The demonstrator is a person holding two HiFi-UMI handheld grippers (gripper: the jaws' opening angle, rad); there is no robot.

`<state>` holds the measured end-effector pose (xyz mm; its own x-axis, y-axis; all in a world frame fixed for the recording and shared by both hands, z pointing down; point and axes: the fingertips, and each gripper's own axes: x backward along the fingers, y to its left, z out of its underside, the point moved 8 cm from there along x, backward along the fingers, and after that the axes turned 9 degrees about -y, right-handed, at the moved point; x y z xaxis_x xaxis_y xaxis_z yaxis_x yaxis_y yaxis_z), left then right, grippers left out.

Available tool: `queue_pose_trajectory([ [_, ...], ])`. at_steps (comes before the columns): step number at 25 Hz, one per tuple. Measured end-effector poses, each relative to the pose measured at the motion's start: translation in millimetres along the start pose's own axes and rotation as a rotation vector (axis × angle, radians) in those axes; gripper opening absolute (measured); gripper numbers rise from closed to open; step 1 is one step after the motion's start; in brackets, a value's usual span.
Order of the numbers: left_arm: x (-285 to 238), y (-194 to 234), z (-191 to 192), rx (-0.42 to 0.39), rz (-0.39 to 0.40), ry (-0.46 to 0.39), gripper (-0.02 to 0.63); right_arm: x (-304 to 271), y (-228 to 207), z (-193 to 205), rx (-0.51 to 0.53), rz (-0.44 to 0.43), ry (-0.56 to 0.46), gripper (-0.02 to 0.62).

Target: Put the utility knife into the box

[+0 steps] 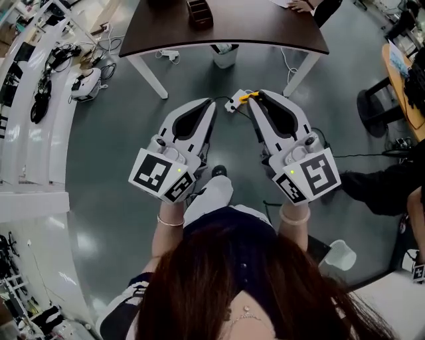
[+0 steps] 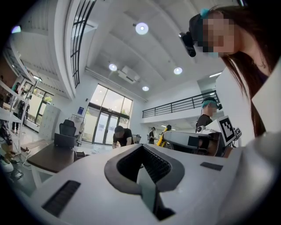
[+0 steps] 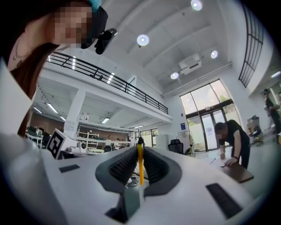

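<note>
My right gripper (image 1: pixel 255 97) is shut on a yellow utility knife (image 1: pixel 247 96); its thin yellow body (image 3: pixel 140 165) stands upright between the ribbed pads. My left gripper (image 1: pixel 211 105) is shut with nothing in it, its jaws meeting at the tip (image 2: pixel 142 148). Both are held side by side over the grey floor, in front of a dark brown table (image 1: pixel 265 33). A small dark box (image 1: pixel 199 13) stands on that table, well beyond both grippers. In the left gripper view the right gripper (image 2: pixel 169 136) shows at the right.
A white bin (image 1: pixel 224 56) stands under the table and a white power strip (image 1: pixel 230 104) lies on the floor. White shelving (image 1: pixel 33 99) with gear runs along the left. A person's hand (image 1: pixel 302 5) rests at the table's far side. A black chair (image 1: pixel 382 106) is at the right.
</note>
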<state>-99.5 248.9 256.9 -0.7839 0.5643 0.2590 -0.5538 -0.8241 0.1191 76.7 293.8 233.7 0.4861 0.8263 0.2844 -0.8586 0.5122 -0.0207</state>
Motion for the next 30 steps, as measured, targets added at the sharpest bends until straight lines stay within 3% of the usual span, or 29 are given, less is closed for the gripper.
queue_pose_trajectory([
  [7,-63.1,84.1,-12.3,-0.015,0.031,-0.025,0.001,-90.7,-48.5,6.1,0.021,0.002,-0.018,0.057],
  [13,-99.9,129.9,-5.5,0.003,0.033,-0.023,0.002,-134.7,-80.4,18.3,0.016,0.009,-0.004,0.057],
  [21,-145.8,189.9,21.9,0.024,-0.007,-0.004,0.002,-196.0,-137.2,54.1,-0.006,-0.014,0.020,0.057],
  [30,-244.0,274.0,38.6,-0.001,-0.078,-0.001,0.002,-294.9,-243.5,80.5,-0.032,-0.095,0.014,0.057],
])
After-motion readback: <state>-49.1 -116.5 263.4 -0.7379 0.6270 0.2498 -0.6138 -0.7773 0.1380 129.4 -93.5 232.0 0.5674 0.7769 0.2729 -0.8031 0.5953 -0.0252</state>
